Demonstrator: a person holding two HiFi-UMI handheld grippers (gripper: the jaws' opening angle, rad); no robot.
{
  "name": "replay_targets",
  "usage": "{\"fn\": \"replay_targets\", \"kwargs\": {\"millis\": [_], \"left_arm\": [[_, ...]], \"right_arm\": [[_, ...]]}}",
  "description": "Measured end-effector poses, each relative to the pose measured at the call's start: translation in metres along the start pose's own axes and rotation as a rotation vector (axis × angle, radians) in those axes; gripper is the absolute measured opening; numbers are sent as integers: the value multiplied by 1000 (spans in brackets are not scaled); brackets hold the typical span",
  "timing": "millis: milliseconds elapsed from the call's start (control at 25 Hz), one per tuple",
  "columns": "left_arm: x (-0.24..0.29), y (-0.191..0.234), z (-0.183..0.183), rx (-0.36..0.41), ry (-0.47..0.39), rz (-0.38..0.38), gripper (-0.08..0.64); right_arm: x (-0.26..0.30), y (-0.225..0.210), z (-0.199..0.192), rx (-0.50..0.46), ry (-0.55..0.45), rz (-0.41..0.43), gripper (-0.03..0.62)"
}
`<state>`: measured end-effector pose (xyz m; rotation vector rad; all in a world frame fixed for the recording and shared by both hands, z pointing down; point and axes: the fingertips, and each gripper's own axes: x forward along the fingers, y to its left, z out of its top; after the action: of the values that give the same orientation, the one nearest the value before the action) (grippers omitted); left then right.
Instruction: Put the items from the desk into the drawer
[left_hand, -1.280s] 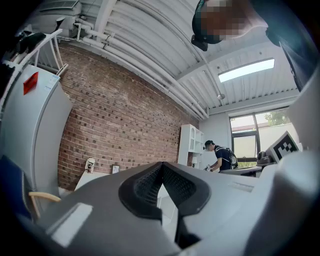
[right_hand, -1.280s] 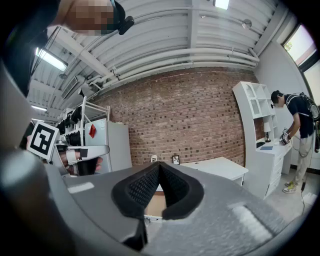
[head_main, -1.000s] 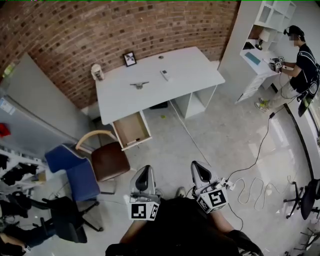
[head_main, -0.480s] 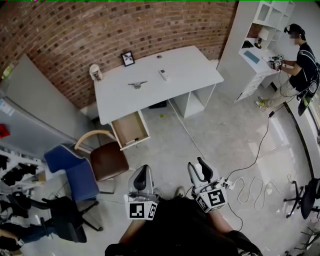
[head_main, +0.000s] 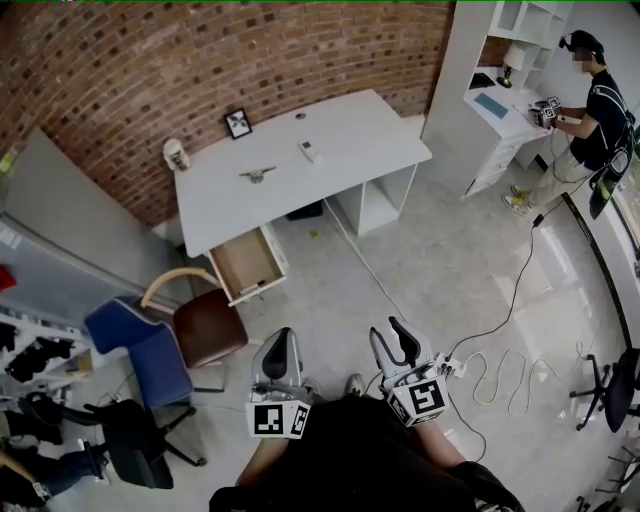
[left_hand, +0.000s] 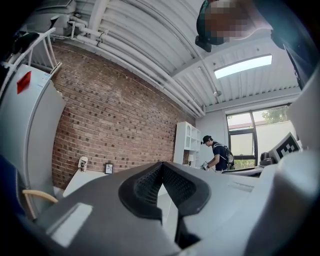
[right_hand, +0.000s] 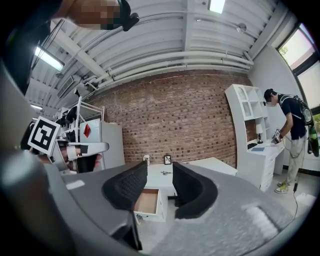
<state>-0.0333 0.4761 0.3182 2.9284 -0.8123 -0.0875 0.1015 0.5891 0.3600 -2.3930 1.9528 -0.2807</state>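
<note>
The white desk (head_main: 340, 150) stands far ahead by the brick wall. On it are a small figure-like cup (head_main: 176, 153), a picture frame (head_main: 238, 123), a small dark object (head_main: 258, 175) and a white remote (head_main: 308, 150). Its wooden drawer (head_main: 245, 262) is pulled open at the front left and looks empty. Both grippers are held low near my body, far from the desk. My left gripper (head_main: 279, 340) is shut with nothing in it, its jaws meeting in the left gripper view (left_hand: 162, 166). My right gripper (head_main: 388, 332) is open and empty; the drawer (right_hand: 148, 201) shows through its gap.
A brown chair (head_main: 208, 326) and a blue chair (head_main: 140, 340) stand left of the drawer. Cables and a power strip (head_main: 490, 365) lie on the floor at right. A person (head_main: 595, 100) works at a white shelf unit (head_main: 500, 110) at far right. A white cabinet (head_main: 375, 200) sits under the desk.
My right gripper's jaws have parted. The head view has shifted, so the desk now sits a little further left and lower in view. The left gripper stays shut.
</note>
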Motion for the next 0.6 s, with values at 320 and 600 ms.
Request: {"fn": "replay_targets", "kwargs": {"millis": [320,600], "left_arm": [[31,-24,-4,1,4,-14,18],[78,-1,-14,-5,3,-14,20]], "right_arm": [[-1,-30,-4,5,-7,22,163],[40,-50,-4,2,6,6,163]]}}
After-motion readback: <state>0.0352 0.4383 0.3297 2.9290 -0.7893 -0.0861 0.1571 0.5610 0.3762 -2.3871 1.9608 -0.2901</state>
